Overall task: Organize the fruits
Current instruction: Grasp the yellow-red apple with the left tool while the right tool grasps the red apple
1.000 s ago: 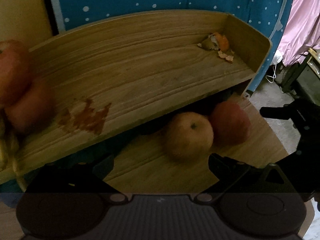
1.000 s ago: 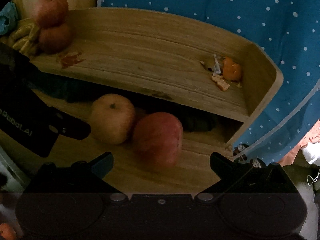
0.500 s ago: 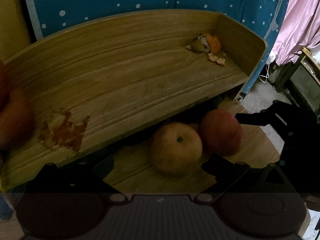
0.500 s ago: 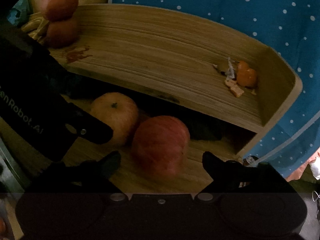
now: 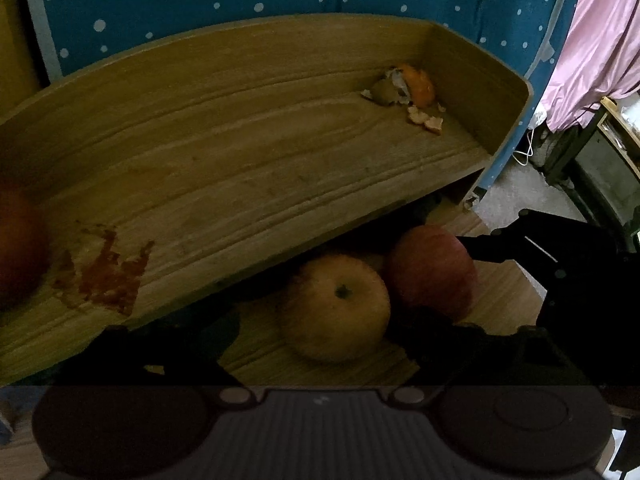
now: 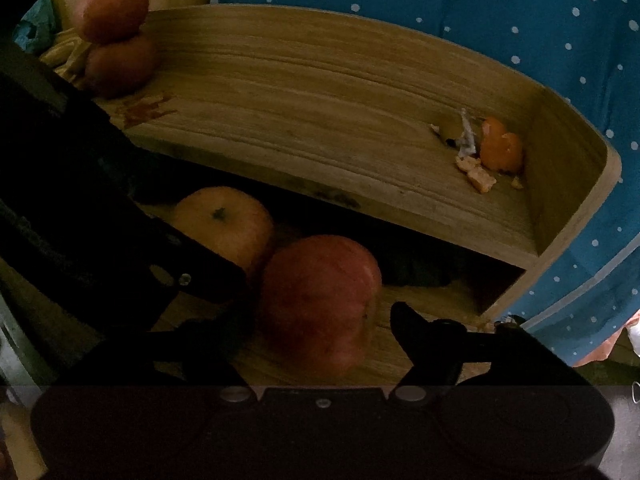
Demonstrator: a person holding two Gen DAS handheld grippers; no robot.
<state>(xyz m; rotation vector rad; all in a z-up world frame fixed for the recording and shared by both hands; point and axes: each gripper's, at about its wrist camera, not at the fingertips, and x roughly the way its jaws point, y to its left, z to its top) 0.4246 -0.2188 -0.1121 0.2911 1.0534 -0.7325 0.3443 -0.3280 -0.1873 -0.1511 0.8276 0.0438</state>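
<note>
close the right tongs (image 6: 316,332) squarely across the red apple (image 6: 320,300) and lift gently. they are wide open around it, seemingly not yet gripping. the left tongs (image 5: 320,336), also open, flank the yellow apple (image 5: 336,306) just beside it, holding nothing. beyond, the upper shelf (image 6: 320,120) carries two stacked apples (image 6: 116,36).

Both views dim, warm-tinted, underexposed. Fisheye bends wooden shelf (image 5: 248,152) into arc; black vignette fills corners. Deep shadow under shelf swallows detail around yellow apple (image 5: 335,307) and red apple (image 6: 320,300). Brightest patch: pink curtain (image 5: 592,40) at right edge of left view. Apple at far left edge (image 5: 20,248) of left view smeared, soft. Gripper bodies along bottom near-black, outlines hard to read. Fine noise on polka-dot cloth (image 6: 400,0).
</note>
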